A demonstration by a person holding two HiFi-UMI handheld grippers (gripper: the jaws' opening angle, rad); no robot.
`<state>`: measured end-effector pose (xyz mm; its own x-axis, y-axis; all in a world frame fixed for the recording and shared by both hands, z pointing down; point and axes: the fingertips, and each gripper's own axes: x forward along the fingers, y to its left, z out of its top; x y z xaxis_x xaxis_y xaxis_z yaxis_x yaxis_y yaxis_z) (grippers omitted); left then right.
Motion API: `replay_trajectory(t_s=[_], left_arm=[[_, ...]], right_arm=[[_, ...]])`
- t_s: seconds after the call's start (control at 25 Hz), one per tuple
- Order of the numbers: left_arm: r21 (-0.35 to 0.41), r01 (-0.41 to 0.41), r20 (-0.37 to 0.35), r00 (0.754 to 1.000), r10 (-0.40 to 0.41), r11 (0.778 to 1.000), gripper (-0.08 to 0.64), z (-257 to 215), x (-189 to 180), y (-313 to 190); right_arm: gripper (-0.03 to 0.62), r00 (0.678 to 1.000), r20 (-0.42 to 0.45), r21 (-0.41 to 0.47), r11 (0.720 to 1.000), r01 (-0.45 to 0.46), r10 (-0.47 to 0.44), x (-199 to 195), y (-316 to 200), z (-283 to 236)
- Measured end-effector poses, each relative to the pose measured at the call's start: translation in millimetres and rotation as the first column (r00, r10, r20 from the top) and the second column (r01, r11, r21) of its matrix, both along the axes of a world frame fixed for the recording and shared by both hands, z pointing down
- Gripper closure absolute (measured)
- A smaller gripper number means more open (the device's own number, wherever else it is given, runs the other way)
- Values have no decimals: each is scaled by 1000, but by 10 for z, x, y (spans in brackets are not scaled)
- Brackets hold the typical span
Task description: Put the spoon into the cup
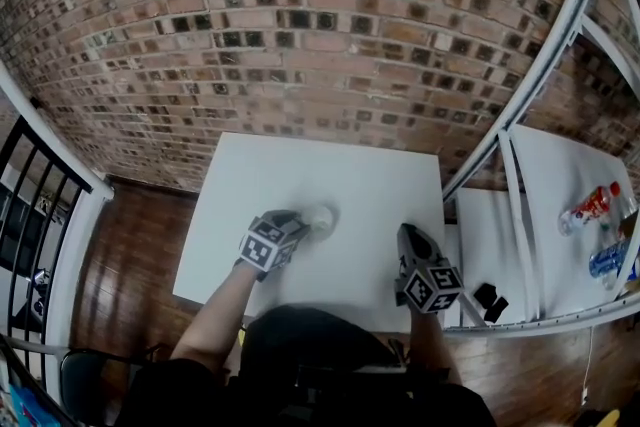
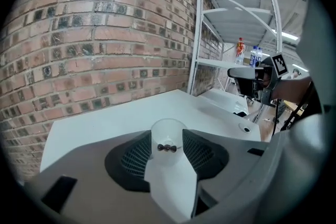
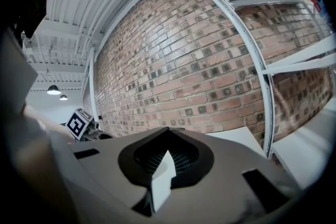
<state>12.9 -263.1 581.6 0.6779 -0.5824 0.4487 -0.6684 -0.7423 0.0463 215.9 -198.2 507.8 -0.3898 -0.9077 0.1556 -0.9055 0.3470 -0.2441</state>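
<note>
Two grippers work over a white table (image 1: pixel 300 170) in the head view, with a brick wall (image 1: pixel 300 15) at twelve o'clock. The left gripper (image 1: pixel 300 227) reaches in from seven o'clock and points toward two o'clock. The cup (image 1: pixel 322 217), clear plastic and upright, stands at its tips near the middle of the table. The right gripper (image 1: pixel 410 240) sits near the table's four o'clock corner, points toward twelve o'clock and is well apart from the cup. A white rack (image 1: pixel 540 65) fills the three o'clock side, and two bottles (image 1: pixel 592 207) lie on its shelf.

One thing stands in the left gripper view: the cup (image 2: pixel 167 131), dead centre between the jaws. The jaws are spread wide and the black ribbed pads (image 2: pixel 134 157) flank the cup at nine and three o'clock without clamping it. Three small dark beads (image 2: pixel 167 148) in a row show on the cup; whether they are on its wall or inside it I cannot tell. The other gripper hovers at two o'clock, in front of the rack.

Nothing lies between the jaws in the right gripper view. Their tips meet at the centre, leaving only a thin white wedge below at six o'clock. The brick wall fills twelve o'clock, and the left gripper's marker cube (image 3: pixel 79 124) shows at nine o'clock
</note>
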Motion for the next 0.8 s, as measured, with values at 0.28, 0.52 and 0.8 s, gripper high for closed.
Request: replay_trajectory(t_s=[0.28, 0.52, 0.8], left_arm=[[60, 46, -74, 996, -41, 997, 371, -286, -189, 3], [166, 188, -224, 963, -148, 968, 557, -693, -621, 44], [208, 353, -359, 895, -264, 912, 558, -1067, -1174, 117]], right_arm=[[588, 999, -5, 7, 999, 45, -45, -187, -45, -27], [588, 997, -9, 8, 997, 73, -73, -347, -35, -26], [588, 994, -8, 27, 994, 109, -109, -535, -6, -68]])
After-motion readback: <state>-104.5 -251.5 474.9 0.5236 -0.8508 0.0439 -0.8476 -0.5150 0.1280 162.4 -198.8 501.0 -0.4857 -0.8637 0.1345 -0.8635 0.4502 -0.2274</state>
